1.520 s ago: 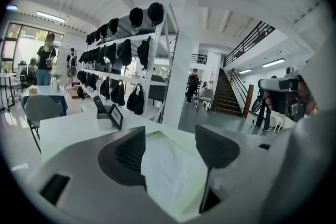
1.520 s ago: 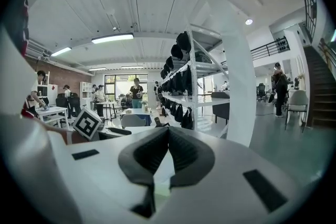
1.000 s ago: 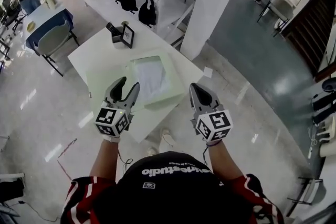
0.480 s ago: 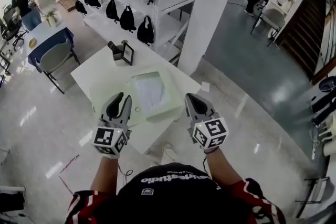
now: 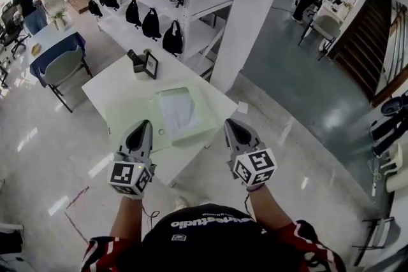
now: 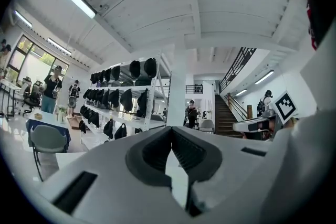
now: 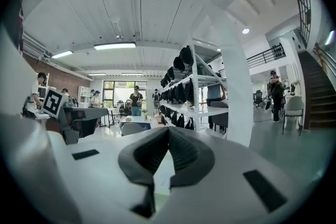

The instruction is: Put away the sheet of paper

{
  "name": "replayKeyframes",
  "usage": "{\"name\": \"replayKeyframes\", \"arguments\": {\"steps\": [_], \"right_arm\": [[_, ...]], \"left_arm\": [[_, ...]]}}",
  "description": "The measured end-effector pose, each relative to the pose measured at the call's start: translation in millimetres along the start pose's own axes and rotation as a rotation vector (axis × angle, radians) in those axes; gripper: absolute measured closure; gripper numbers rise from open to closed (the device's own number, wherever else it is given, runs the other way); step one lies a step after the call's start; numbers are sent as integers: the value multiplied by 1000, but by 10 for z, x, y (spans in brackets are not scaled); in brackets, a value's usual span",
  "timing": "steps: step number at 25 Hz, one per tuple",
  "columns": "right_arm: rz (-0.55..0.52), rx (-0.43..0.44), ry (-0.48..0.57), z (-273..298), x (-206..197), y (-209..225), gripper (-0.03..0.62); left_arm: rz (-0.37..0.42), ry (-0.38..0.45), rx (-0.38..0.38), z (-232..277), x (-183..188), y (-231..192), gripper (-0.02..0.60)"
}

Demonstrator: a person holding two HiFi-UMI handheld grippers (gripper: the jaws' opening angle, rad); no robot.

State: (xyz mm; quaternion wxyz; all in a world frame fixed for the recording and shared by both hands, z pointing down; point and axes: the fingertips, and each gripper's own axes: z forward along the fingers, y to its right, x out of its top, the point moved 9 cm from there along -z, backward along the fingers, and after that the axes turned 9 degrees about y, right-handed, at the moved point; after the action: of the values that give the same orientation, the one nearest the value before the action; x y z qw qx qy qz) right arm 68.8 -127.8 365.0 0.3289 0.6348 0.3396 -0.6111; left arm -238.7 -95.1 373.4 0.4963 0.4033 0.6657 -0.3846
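A white sheet of paper (image 5: pixel 176 109) lies flat on a pale green folder (image 5: pixel 198 129) in the middle of the white table (image 5: pixel 115 84). My left gripper (image 5: pixel 142 127) hangs over the table's near left edge, shut with nothing in it. My right gripper (image 5: pixel 230 125) is shut and empty too, just off the table's near right corner. In the left gripper view the left gripper (image 6: pixel 170 129) has its dark pads meeting at the tips. The right gripper (image 7: pixel 168 129) looks the same in the right gripper view. Both grippers are short of the paper and apart from it.
A black holder (image 5: pixel 134 60) and a small picture frame (image 5: pixel 152 65) stand at the table's far corner. Behind are white shelves with black bags (image 5: pixel 151 23), a white pillar (image 5: pixel 247 16) to the right, and a grey chair (image 5: pixel 62 69) to the left. People stand far off.
The left gripper's jaws have gone from open to shut with nothing between them. Both grippers have drawn back a little toward the table's near edge. The paper has not moved.
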Motion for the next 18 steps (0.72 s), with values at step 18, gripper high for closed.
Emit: {"name": "replayKeyframes", "arguments": {"steps": [18], "right_arm": [[-9, 24, 16, -1509, -94, 389, 602]], "left_arm": [[148, -5, 53, -722, 117, 1600, 575]]}}
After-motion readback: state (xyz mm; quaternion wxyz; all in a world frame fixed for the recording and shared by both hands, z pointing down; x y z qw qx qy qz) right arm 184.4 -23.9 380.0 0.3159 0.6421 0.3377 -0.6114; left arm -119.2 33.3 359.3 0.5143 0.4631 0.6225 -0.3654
